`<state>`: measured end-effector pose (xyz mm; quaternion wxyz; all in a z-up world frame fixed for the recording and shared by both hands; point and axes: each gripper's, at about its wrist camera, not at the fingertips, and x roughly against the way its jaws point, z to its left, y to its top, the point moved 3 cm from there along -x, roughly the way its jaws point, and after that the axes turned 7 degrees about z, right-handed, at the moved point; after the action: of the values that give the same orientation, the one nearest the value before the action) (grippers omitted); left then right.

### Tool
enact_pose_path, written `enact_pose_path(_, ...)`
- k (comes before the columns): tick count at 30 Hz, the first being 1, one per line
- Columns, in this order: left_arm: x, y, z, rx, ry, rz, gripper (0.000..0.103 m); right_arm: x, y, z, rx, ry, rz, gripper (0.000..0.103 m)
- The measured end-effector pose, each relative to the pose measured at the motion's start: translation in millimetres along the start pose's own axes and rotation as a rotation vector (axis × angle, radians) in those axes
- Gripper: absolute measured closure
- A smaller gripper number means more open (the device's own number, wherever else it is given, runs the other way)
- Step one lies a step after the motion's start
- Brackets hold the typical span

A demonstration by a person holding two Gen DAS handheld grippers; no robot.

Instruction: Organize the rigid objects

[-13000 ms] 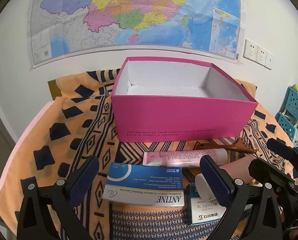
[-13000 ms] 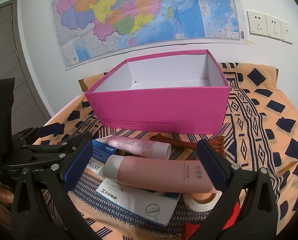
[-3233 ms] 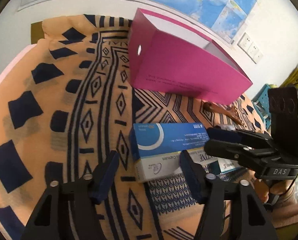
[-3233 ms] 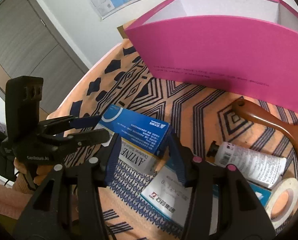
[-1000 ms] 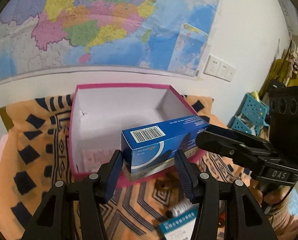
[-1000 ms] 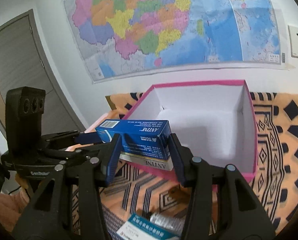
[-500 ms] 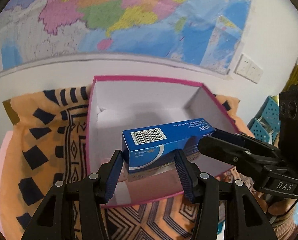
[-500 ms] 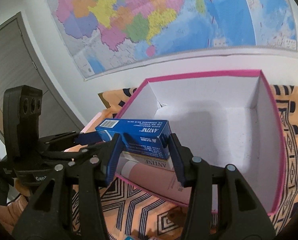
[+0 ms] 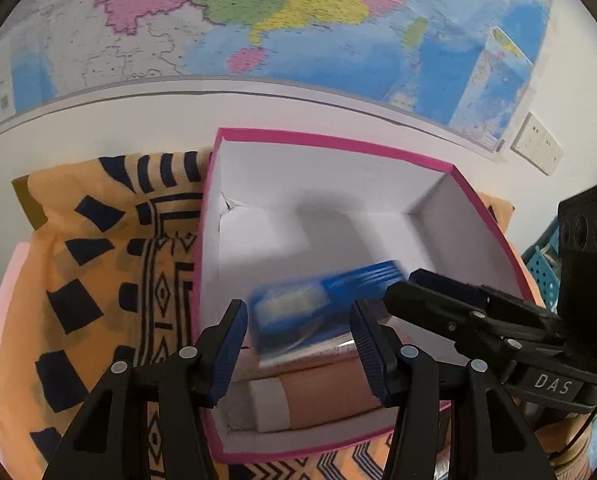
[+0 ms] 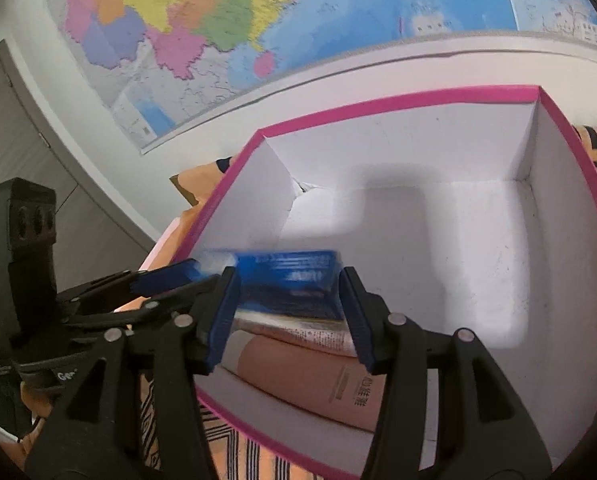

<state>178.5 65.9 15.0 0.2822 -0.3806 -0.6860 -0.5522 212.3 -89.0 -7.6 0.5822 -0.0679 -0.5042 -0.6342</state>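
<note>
The left gripper (image 9: 298,336) and the right gripper (image 10: 290,312) both hang over the open pink box (image 9: 330,148), each at one end of a blue carton (image 9: 318,312) that shows only as a motion-smeared shape. In the left wrist view the left gripper's fingers (image 9: 228,344) stand apart, with a sliver of gap on either side of the carton's end, so it looks released there. In the right wrist view the blue pads sit right against the other end of the carton; through the blur I cannot tell whether the right gripper is clamped on it or has just let go. Directly below the carton, inside the box near its front wall, lie a pale pink printed tube (image 10: 322,340) and, under and in front of that, a larger salmon-pink tube (image 10: 310,380) with a white cap (image 9: 270,404). Beyond the grippers the box's white floor is bare. Beneath the box an orange cloth with dark blue shapes (image 9: 98,272) covers the tabletop, and a map (image 9: 258,16) hangs on the wall ahead.
</note>
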Motion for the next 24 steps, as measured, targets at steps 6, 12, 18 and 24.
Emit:
enact_pose_path(6, 12.8, -6.2, -3.4, -0.006, 0.052, -0.061, 0.048, 10.3, -7.4, -5.5, -0.004, -0.011, -0.012, 0.050)
enact_pose_path(12, 31.2, -18.6, -6.0, -0.022, 0.000, -0.107, 0.042, 24.7, -20.7, -1.2, 0.022, -0.006, -0.024, 0.050)
enact_pose_path(18, 54.9, -41.9, -17.7, -0.065, -0.058, -0.162, 0.037, 54.9, -38.9, 10.0, 0.061, 0.046, -0.069, 0.049)
enact_pose_path(24, 66.3, -73.4, -33.1, -0.118, -0.126, -0.159, 0.034, 95.1, -66.0, 12.7, 0.075, 0.069, -0.122, 0.046)
